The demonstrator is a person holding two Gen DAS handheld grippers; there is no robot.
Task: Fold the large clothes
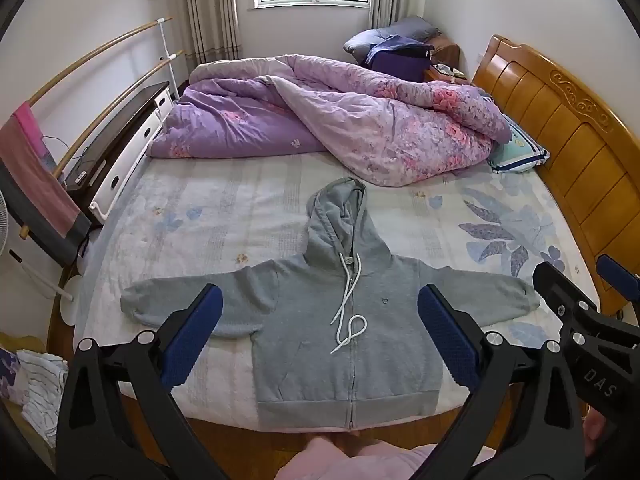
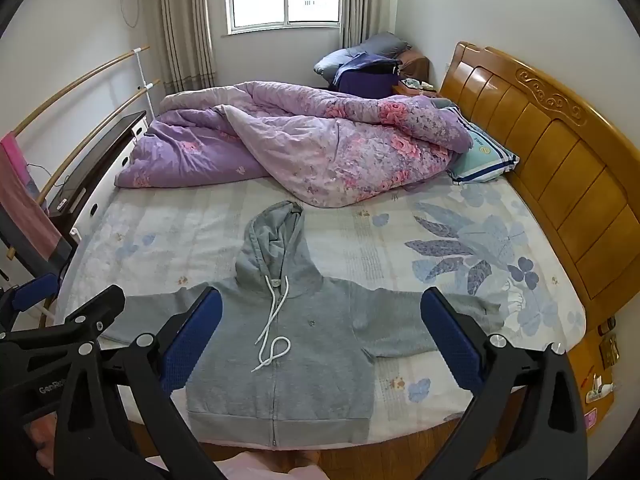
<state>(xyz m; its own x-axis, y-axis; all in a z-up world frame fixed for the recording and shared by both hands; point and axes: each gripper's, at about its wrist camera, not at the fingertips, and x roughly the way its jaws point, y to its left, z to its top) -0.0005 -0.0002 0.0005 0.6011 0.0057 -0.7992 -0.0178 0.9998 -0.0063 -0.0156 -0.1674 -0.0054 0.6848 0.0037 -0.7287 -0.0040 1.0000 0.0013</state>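
Bed carries my grey hoodie spread flat at lower centre, ready for folding; both tongs hang apart, empty.

White letters "DAS" stand on the black frame of the right gripper, seen at the right edge of the left wrist view. In the right wrist view, the black frame of the left gripper carries white lettering that begins "GenRo", the rest hidden. The print on the pillow is too small to read.
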